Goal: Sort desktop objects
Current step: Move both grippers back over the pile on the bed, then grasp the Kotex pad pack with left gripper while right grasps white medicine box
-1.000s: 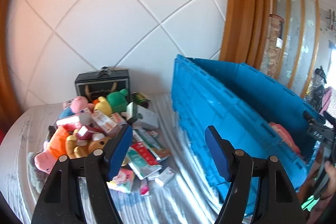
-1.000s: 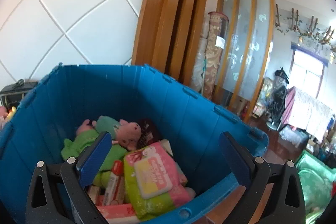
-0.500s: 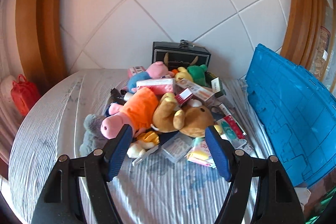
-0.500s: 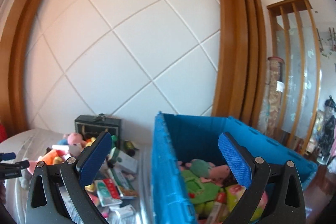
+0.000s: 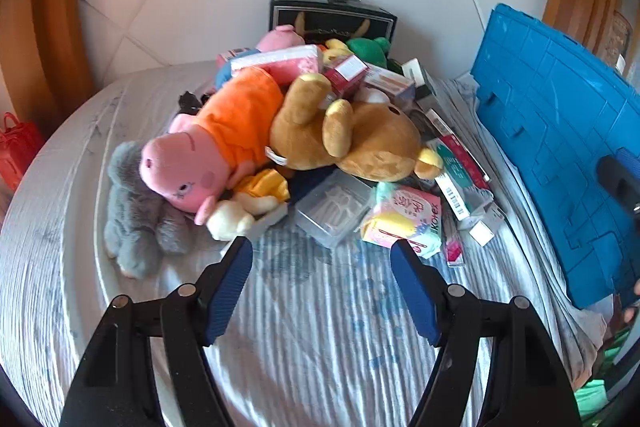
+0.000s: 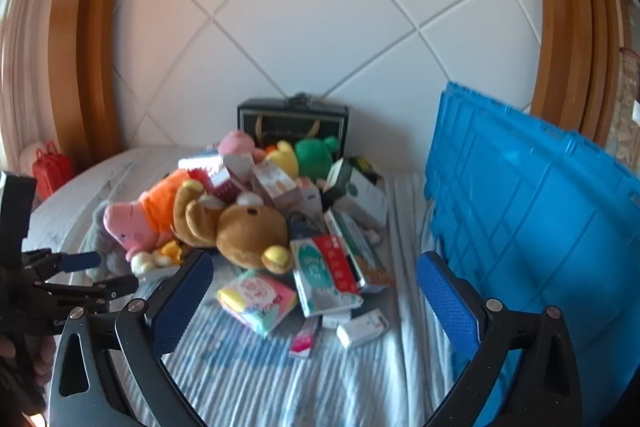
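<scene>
Left gripper (image 5: pixel 321 281) jaws wide apart, nothing between the blue pads, hanging over bare striped bedsheet (image 5: pixel 320 347) just short of the pile. Right gripper (image 6: pixel 312 297) also wide, empty, above the sheet on the near side of the pile; the left gripper shows at the left edge of its view, low beside the toys.

Nearest the left gripper's fingertips: clear plastic box (image 5: pixel 334 207) and a pink-yellow tissue pack (image 5: pixel 404 219), both flat on the sheet at the pile's near edge. Small white box (image 6: pixel 362 329) and a thin pink packet (image 6: pixel 304 337) lie loose, just off the pile toward the crate.

Behind those, brown teddy bear (image 5: pixel 360 139) on its side, touching the pink pig plush in an orange shirt (image 5: pixel 212 147). Grey plush (image 5: pixel 136 211) lies under the pig's head, at the pile's left side. Small cream-yellow plush (image 5: pixel 248 203) tucked under the pig's chin.

Red-green flat boxes (image 6: pixel 328 267) fan out on the right side of the pile. Further back: stacked cartons (image 6: pixel 272 183), yellow and green plush (image 6: pixel 312 155), another pink plush (image 6: pixel 238 143).

Black case (image 6: pixel 294 121) stands upright at the far edge of the bed against the white tiled wall. Blue crate (image 6: pixel 540 219) stands at the bed's right edge, apart from the pile. Red bag (image 6: pixel 52 167) far left, off the bed.
</scene>
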Motion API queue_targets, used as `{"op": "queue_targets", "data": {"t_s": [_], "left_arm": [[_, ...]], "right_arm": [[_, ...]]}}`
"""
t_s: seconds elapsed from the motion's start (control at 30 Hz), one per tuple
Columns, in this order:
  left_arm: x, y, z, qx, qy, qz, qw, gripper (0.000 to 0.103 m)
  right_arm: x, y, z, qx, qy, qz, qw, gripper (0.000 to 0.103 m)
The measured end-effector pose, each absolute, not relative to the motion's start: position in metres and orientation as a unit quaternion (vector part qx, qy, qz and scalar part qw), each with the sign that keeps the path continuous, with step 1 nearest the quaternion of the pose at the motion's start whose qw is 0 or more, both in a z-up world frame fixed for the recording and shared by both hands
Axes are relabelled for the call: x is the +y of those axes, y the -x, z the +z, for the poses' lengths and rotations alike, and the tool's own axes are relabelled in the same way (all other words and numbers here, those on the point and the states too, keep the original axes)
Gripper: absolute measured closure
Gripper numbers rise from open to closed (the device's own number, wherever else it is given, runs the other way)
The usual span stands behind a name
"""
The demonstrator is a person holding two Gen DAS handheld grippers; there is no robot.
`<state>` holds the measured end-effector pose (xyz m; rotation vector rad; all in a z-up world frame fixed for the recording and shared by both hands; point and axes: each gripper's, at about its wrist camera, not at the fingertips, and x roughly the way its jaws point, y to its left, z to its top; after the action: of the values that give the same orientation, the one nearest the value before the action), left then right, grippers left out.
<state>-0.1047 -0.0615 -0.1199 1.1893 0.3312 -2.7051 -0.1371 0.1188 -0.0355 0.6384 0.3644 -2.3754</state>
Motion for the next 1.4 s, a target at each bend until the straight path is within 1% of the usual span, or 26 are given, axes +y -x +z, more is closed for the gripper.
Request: {"op": "queue_targets", "data": {"t_s": [0.1,0.2,0.4,0.53,0.6,0.67,0.73,0.77,0.8,0.83,0.87,0.9,0.97,1.0,1.03,1.07,1.1,1.3,1.4], "left_arm": [[-0.042,0.123,-0.132,0.090,-0.413,-0.905,0.055,0.032],[-0.027,0.144,-0.147,0.070,-0.431,-0.899,0.033,0.032],[-0.007,0.189,-0.169,0.062,-0.458,-0.887,-0.002,0.032],[0.009,0.217,-0.184,0.054,-0.480,-0.875,-0.023,0.032],[0.017,0.230,-0.193,0.045,-0.490,-0.870,-0.019,0.032],[0.024,0.238,-0.197,0.013,-0.480,-0.877,-0.006,0.032],[0.028,0.248,-0.202,-0.004,-0.482,-0.876,0.004,0.032],[0.028,0.252,-0.204,-0.011,-0.483,-0.875,0.008,0.031],[0.027,0.257,-0.206,-0.012,-0.486,-0.874,0.009,0.026],[0.024,0.261,-0.210,-0.003,-0.497,-0.868,0.009,0.026],[0.017,0.267,-0.218,0.023,-0.521,-0.853,0.002,0.025],[0.010,0.268,-0.221,0.048,-0.527,-0.848,0.001,0.024],[0.001,0.260,-0.219,0.078,-0.519,-0.851,-0.003,0.025],[-0.001,0.255,-0.218,0.081,-0.519,-0.851,-0.004,0.026],[-0.003,0.250,-0.217,0.079,-0.518,-0.852,-0.006,0.026],[-0.004,0.245,-0.217,0.078,-0.517,-0.852,-0.006,0.026],[-0.005,0.239,-0.217,0.077,-0.517,-0.852,-0.006,0.026],[-0.009,0.214,-0.214,0.082,-0.515,-0.853,-0.003,0.026],[-0.008,0.203,-0.206,0.079,-0.506,-0.859,0.001,0.026]], "right_arm": [[0.117,0.158,-0.069,0.144,-0.296,-0.893,0.308,0.000],[0.120,0.176,-0.090,0.136,-0.336,-0.883,0.299,0.000],[0.127,0.211,-0.130,0.106,-0.407,-0.865,0.274,0.000],[0.130,0.229,-0.151,0.098,-0.435,-0.859,0.252,0.000],[0.132,0.238,-0.159,0.095,-0.444,-0.859,0.237,0.000],[0.134,0.248,-0.166,0.083,-0.459,-0.854,0.231,0.000],[0.132,0.257,-0.174,0.087,-0.472,-0.848,0.224,0.000],[0.131,0.261,-0.177,0.092,-0.473,-0.848,0.220,0.000],[0.130,0.264,-0.180,0.093,-0.478,-0.846,0.217,0.000],[0.128,0.267,-0.183,0.093,-0.482,-0.844,0.216,0.000],[0.126,0.269,-0.186,0.093,-0.486,-0.842,0.216,0.000],[0.124,0.271,-0.190,0.098,-0.491,-0.839,0.215,0.000],[0.120,0.276,-0.195,0.106,-0.500,-0.835,0.206,0.001],[0.121,0.278,-0.197,0.102,-0.504,-0.833,0.203,0.004],[0.121,0.281,-0.198,0.099,-0.507,-0.833,0.198,0.010],[0.122,0.282,-0.199,0.099,-0.510,-0.832,0.193,0.028],[0.123,0.284,-0.201,0.097,-0.515,-0.830,0.190,0.042],[0.122,0.282,-0.210,0.110,-0.527,-0.821,0.190,0.068],[0.124,0.273,-0.201,0.112,-0.520,-0.823,0.200,0.068]]}}
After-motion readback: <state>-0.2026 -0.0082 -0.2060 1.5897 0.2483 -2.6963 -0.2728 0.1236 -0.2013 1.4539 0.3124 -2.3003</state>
